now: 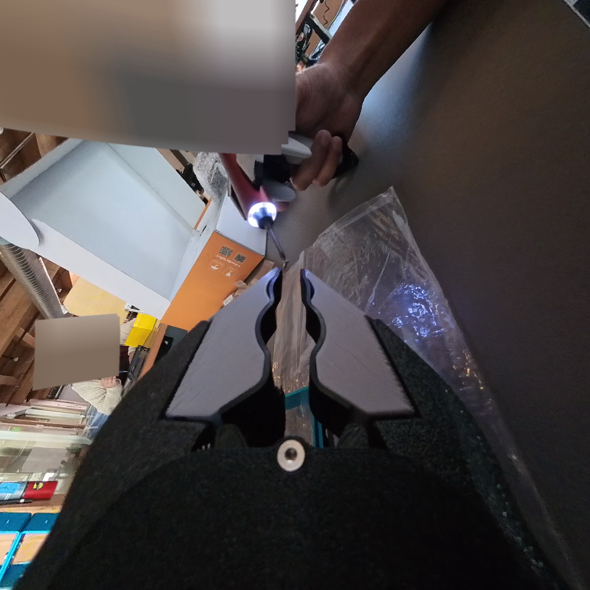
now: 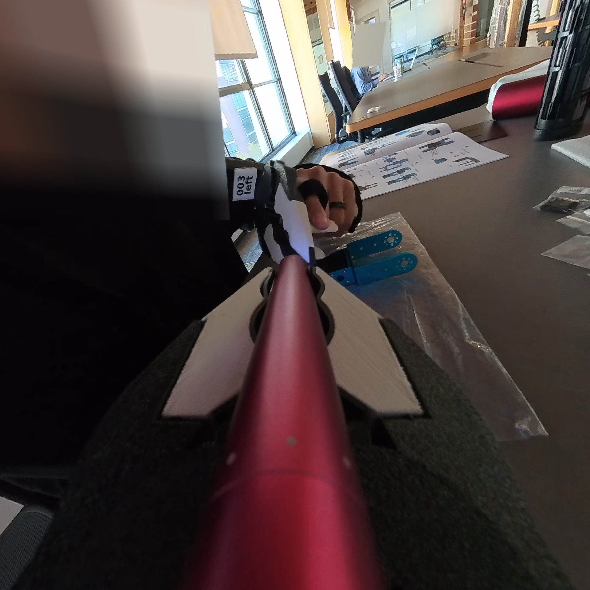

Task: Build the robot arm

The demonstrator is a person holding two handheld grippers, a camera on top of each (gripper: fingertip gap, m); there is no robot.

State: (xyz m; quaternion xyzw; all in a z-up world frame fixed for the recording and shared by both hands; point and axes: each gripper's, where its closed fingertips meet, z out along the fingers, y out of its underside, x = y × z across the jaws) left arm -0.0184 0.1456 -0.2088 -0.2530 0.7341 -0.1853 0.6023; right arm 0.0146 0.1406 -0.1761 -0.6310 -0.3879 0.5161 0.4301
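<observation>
My right gripper (image 2: 292,271) is shut on a red powered screwdriver (image 2: 297,399) that runs along its fingers. In the left wrist view the screwdriver (image 1: 261,214) has a lit ring light, and its bit tip (image 1: 285,264) reaches my left gripper's tips. My left gripper (image 1: 291,274) has its jaws a narrow gap apart over a clear plastic bag (image 1: 383,271). A teal part (image 1: 297,399) shows deep in that gap, and I cannot tell if it is clamped. In the right wrist view the left gripper (image 2: 311,252) points down at a black block (image 2: 332,260) joined to two blue brackets (image 2: 373,265).
The dark table (image 2: 479,239) holds an open instruction booklet (image 2: 415,156) at the back and small plastic bags (image 2: 568,204) at the right. A black ribbed column (image 2: 565,64) and a red roll (image 2: 517,95) stand far right. An orange and white box (image 1: 217,265) sits beyond the table edge. The tips of one gripper are about 5 cm away from the tips of the other.
</observation>
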